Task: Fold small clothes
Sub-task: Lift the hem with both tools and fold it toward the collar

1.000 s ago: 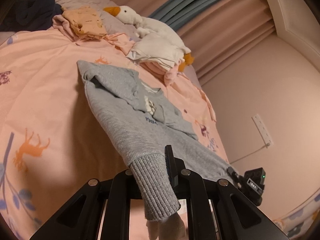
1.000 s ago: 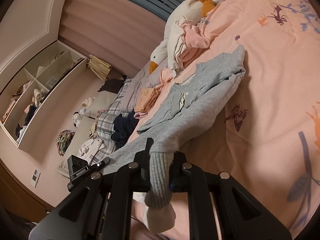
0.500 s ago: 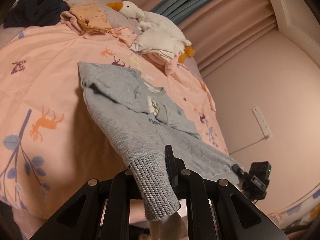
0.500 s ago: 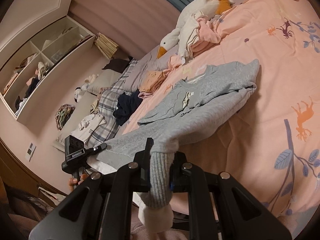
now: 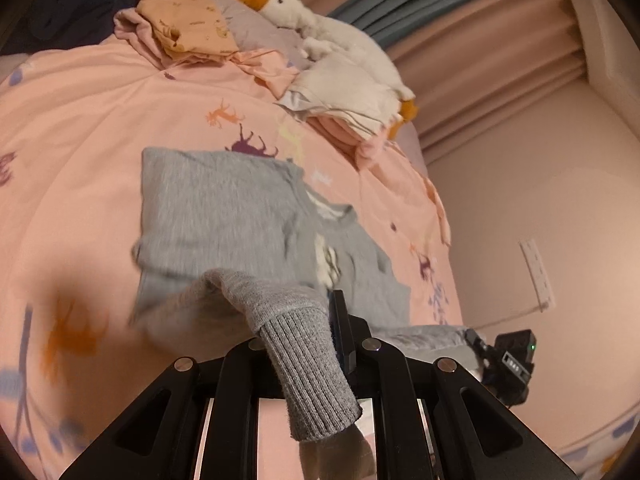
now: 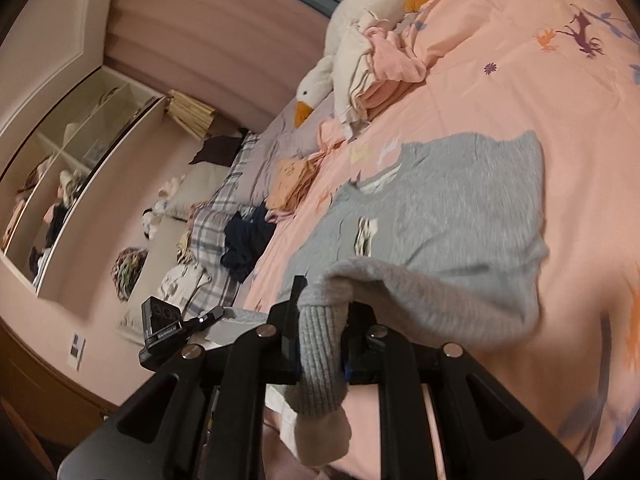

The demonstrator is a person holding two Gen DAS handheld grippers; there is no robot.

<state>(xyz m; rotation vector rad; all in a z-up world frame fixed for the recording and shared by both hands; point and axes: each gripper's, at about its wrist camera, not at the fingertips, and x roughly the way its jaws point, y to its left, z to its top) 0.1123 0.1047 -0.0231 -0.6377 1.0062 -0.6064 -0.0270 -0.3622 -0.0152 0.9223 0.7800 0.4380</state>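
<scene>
A small grey sweatshirt (image 5: 224, 216) lies on the pink bedspread (image 5: 80, 128), its upper part flat with a small print by the collar. My left gripper (image 5: 320, 332) is shut on the ribbed hem (image 5: 308, 368) at one bottom corner. My right gripper (image 6: 320, 328) is shut on the ribbed hem (image 6: 320, 360) at the other corner. Both hold the bottom edge raised, bulging over the flat part (image 6: 460, 208). Each gripper shows in the other's view, the right one (image 5: 508, 360) at the left view's lower right.
A white goose plush (image 5: 332, 36) lies at the head of the bed with folded white and pink clothes (image 5: 344, 96) against it. An orange folded stack (image 5: 192, 24) and a dark garment (image 5: 68, 12) lie farther off. Wall shelves (image 6: 72, 152) stand beyond the bed.
Both grippers have carried the hem forward over the bed toward the collar. The sweatshirt, earlier stretched taut, now slackens and bulges over its flat upper part.
</scene>
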